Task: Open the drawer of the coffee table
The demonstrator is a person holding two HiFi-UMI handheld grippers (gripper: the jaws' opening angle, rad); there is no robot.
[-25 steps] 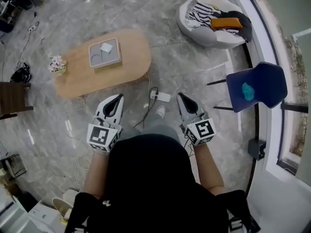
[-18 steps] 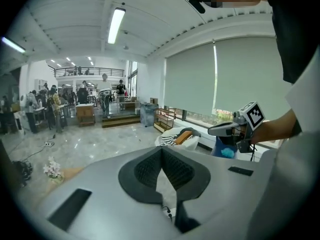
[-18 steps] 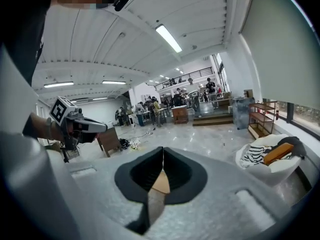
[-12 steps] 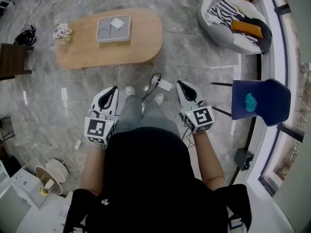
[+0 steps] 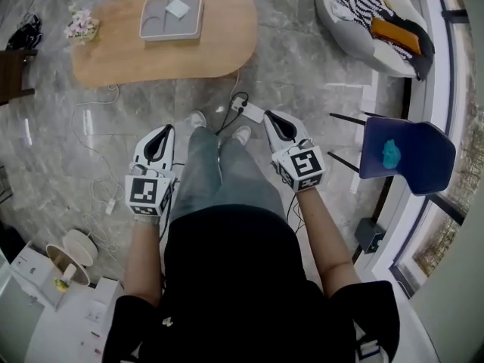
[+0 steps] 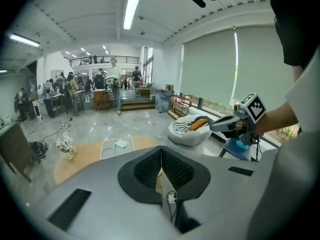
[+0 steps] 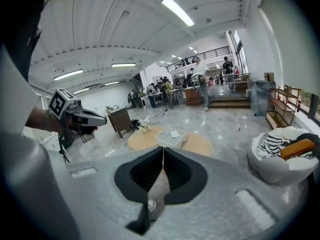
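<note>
- Big marble floor (image 5: 318, 74), open room, and the person is standing well short of the wooden surface (image 5: 219, 51), which is the coffee table.
- Left tool (image 5: 161, 130) and right tool (image 5: 272, 118) are both clamped fully together with nothing in them. Each tool's own view shows the pads meeting on thin air.
- Both tools point toward the wooden surface, one on each side of the person's legs.
- A power strip (image 5: 252, 113) lies on the floor between the tools and the wooden surface.
- On the wooden surface: a grey tray (image 5: 172, 17) and a flower pot (image 5: 79, 26). I can't spot the drawer in any view.
- My read: this is just the approach and the drawer is untouched. Next they need to get close, find the drawer front and open a tool onto its pull.
- Compared with a second ago, both tools have dropped, the shoes now show between them, and the wooden surface has slid toward the top of the head view. The jaws were closed then too.
</note>
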